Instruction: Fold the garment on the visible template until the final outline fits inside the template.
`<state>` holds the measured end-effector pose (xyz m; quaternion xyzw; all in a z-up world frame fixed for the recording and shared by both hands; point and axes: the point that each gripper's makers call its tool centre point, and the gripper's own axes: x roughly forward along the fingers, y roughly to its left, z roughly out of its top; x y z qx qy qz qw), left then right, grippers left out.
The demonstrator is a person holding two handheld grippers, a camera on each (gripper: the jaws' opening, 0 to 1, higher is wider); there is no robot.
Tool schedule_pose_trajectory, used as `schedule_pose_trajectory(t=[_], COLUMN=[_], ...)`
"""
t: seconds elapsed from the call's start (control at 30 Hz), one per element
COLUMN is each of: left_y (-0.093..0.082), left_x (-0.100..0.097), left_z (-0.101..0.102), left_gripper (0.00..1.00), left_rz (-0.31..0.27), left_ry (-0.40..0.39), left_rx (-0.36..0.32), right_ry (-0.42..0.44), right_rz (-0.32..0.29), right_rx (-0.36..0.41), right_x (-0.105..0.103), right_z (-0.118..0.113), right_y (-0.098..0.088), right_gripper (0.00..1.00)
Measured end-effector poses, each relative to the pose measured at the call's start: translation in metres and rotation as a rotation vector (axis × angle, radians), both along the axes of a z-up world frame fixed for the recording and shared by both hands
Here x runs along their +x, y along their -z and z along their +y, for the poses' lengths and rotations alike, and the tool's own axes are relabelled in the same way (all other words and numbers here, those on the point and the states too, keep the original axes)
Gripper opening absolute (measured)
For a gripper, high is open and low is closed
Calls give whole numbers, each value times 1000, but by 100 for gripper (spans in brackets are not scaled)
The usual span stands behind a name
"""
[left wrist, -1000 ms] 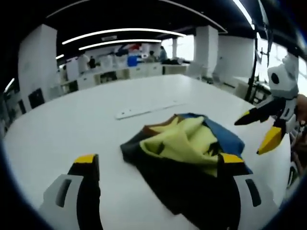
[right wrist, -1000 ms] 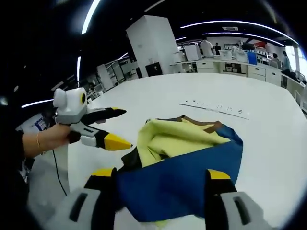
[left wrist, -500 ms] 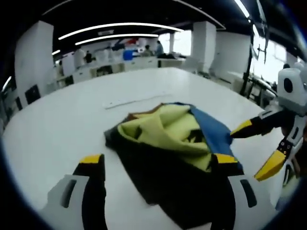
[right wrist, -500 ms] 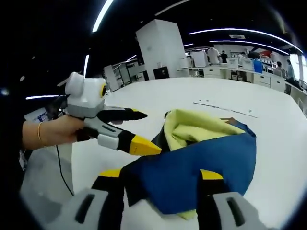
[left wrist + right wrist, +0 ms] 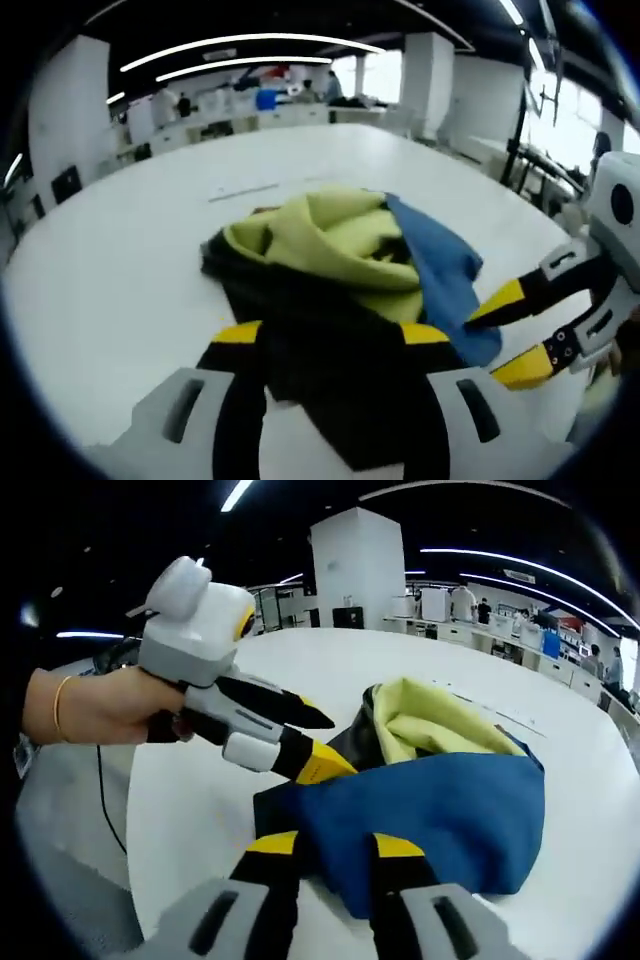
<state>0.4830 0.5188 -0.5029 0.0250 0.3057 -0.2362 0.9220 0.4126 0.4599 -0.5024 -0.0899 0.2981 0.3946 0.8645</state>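
Observation:
A crumpled garment (image 5: 320, 240) in yellow, blue and black lies bunched on the white table (image 5: 100, 280). My left gripper (image 5: 332, 335) has its jaws drawn in on the black part, and fabric fills the gap between them. In the right gripper view the garment (image 5: 450, 810) shows its blue side. There my right gripper (image 5: 335, 845) is shut on the near blue edge. The left gripper (image 5: 335, 745) comes in from the left with its tips at the garment's dark edge. The right gripper (image 5: 510, 335) reaches the blue edge from the right.
A thin white strip (image 5: 245, 190) lies on the table beyond the garment. A hand with a bracelet (image 5: 90, 705) holds the left gripper. The table edge (image 5: 140, 880) runs close on the left, with a cable past it. Desks and people stand far behind.
Both grippers have moved in onto the garment and their jaws have narrowed from wide open onto fabric. The garment is bunched up higher than before.

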Motion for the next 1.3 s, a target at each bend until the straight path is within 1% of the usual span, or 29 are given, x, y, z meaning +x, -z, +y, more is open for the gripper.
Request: schedule_pose_trajectory(t=[0.07, 0.1, 0.17, 0.27, 0.37, 0.43, 0.47, 0.53, 0.67, 0.73, 0.8, 0.87, 0.97, 1.03, 1.1, 1.17, 1.2, 1.23, 1.27, 1.3], left_y=[2, 3, 7, 12, 17, 20, 21, 21, 20, 17, 16, 14, 11, 9, 5, 2, 1, -3, -5, -6], left_x=[-1, -1, -2, -4, -4, -5, -6, -7, -10, -12, -14, -15, -18, -18, -19, -18, -18, -15, -14, -14], left_z=[-1, -1, -1, -2, -3, -3, -4, -4, 2, 6, 10, 14, 27, 34, 43, 53, 56, 59, 63, 69], left_gripper=[37, 35, 30, 19, 12, 5, 0, 0, 0, 0, 0, 0, 0, 0, 0, 0, 0, 0, 0, 0], left_rz=[1, 1, 20, 41, 54, 66, 73, 77, 83, 73, 69, 65, 66, 59, 43, 31, 28, 7, 5, 6], left_ry=[-7, -9, -14, -25, -37, -38, -34, -41, -48, -42, -35, -34, -60, -72, -83, -83, -82, -88, -97, -103], left_rx=[-18, -18, -22, -40, -71, -79, -84, -91, -64, -49, -32, -27, -31, -25, -10, 23, 25, 0, -12, 1], right_ry=[19, 36, 54, 64, 66, 68, 63, 51, 45, 53, 65, 71, 88, 117, 135, 148, 155, 169, 181, 197], right_rz=[5, 19, 39, 53, 45, 41, 35, 14, -4, -16, -12, 7, 1, -7, -18, -27, -28, -28, -29, -37], right_rx=[21, 42, 37, 47, 43, 47, 49, 41, 38, 44, 58, 94, 105, 135, 141, 143, 145, 142, 140, 137], right_x=[3, 4, 5, 5, 5, 5, 5, 5, 4, 5, 6, 5, 8, 11, 15, 19, 22, 25, 27, 31], right_z=[-1, -2, -6, -6, -5, -5, -5, -5, -10, -15, -20, -22, -32, -40, -48, -57, -61, -67, -71, -78], right_y=[2, 4, 11, 14, 14, 13, 11, 8, 0, -5, -11, -16, -24, -33, -40, -45, -47, -49, -50, -52], right_gripper=[17, 14, 10, 7, 0, 0, 0, 0, 0, 0, 0, 0, 0, 0, 0, 0, 0, 0, 0, 0])
